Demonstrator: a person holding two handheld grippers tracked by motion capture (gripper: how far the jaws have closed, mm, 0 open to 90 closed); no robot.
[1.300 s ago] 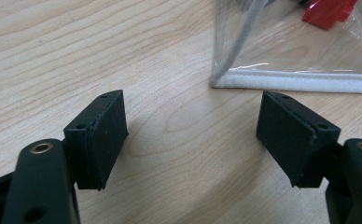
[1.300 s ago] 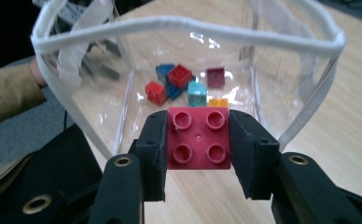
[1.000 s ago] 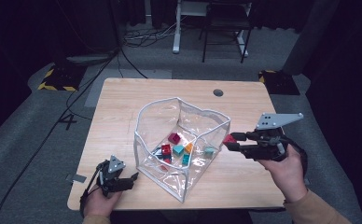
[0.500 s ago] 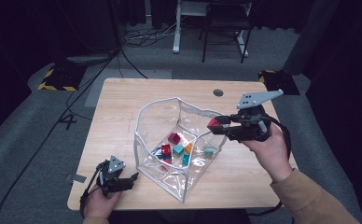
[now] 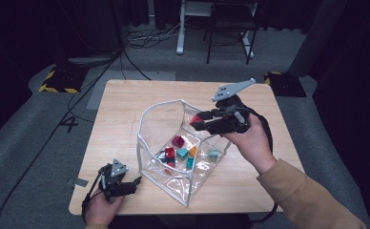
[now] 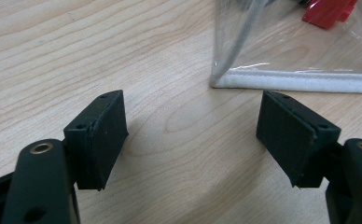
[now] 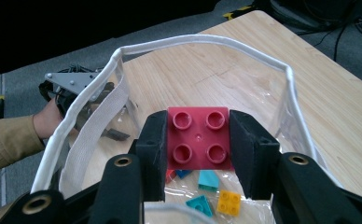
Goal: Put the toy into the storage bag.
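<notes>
A clear plastic bag with white trim stands open in the middle of the wooden table. Several bricks lie in it, among them a red brick, a teal brick and an orange brick. My right gripper is shut on a red four-stud brick and holds it over the bag's right rim. In the right gripper view the red four-stud brick sits clamped between both pads, above the bag's rim. My left gripper rests open on the table by the bag's front left corner.
A hand with the left gripper shows through the bag's wall in the right gripper view. The table's front edge runs close to the left hand. A chair and cables are on the floor beyond the table.
My right gripper has carried the red four-stud brick leftward and a little up, from beside the bag's right wall to over its rim. The left gripper has stayed put.
</notes>
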